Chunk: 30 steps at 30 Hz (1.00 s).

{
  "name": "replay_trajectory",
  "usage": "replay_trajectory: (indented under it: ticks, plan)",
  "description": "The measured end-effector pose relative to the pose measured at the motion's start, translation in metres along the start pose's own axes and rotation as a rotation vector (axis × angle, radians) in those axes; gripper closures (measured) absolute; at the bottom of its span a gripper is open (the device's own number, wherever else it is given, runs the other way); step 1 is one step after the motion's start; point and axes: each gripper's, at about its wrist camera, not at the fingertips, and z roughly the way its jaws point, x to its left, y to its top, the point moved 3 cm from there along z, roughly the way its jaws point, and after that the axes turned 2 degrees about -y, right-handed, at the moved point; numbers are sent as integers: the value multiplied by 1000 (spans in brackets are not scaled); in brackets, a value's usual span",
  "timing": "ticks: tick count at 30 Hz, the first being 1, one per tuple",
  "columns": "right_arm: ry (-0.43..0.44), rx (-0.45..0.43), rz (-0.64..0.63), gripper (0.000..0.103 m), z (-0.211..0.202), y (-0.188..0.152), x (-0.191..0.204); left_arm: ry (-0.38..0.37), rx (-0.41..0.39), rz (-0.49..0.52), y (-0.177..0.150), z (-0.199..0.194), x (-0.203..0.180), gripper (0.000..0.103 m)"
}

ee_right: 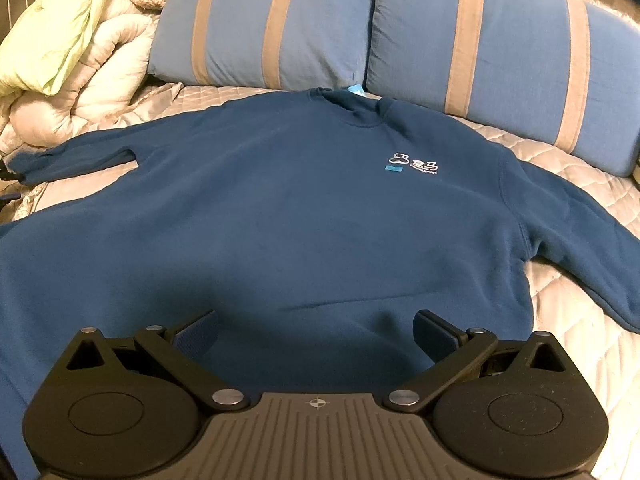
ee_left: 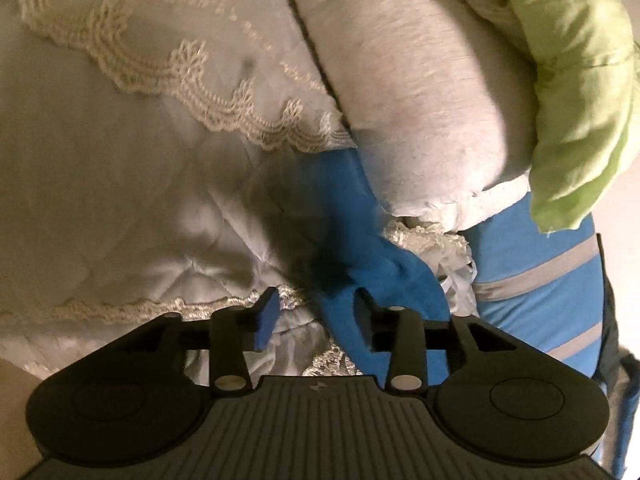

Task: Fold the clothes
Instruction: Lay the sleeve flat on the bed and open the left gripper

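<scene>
A dark blue sweatshirt lies spread flat, front up, on the bed, with a small white logo on its chest and both sleeves stretched out sideways. My right gripper hovers open and wide over the hem, with nothing pinched. In the left wrist view the end of one blue sleeve runs down between the jaws of my left gripper. The cloth lies against the right finger, while the blue left pad stands clear of it. The jaws are partly apart and do not press the sleeve.
Two blue pillows with grey stripes lean at the head of the bed. A rolled pale duvet with a light green cloth sits by the left sleeve. The quilted bedspread has lace trim.
</scene>
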Motion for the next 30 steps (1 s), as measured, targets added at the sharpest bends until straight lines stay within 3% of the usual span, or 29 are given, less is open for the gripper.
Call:
replay_trajectory:
  ticks: [6, 13, 23, 30]
  plan:
    - [2, -5, 11, 0, 0, 0, -1, 23, -5, 72, -1, -10, -10, 55]
    - [0, -17, 19, 0, -2, -1, -3, 40, 7, 242, -20, -15, -48, 55]
    - [-13, -35, 24, 0, -6, -3, -5, 13, 51, 571, -76, -11, -123, 48]
    - [-9, -41, 33, 0, -6, -2, -7, -69, 123, 717, -125, -20, -164, 47]
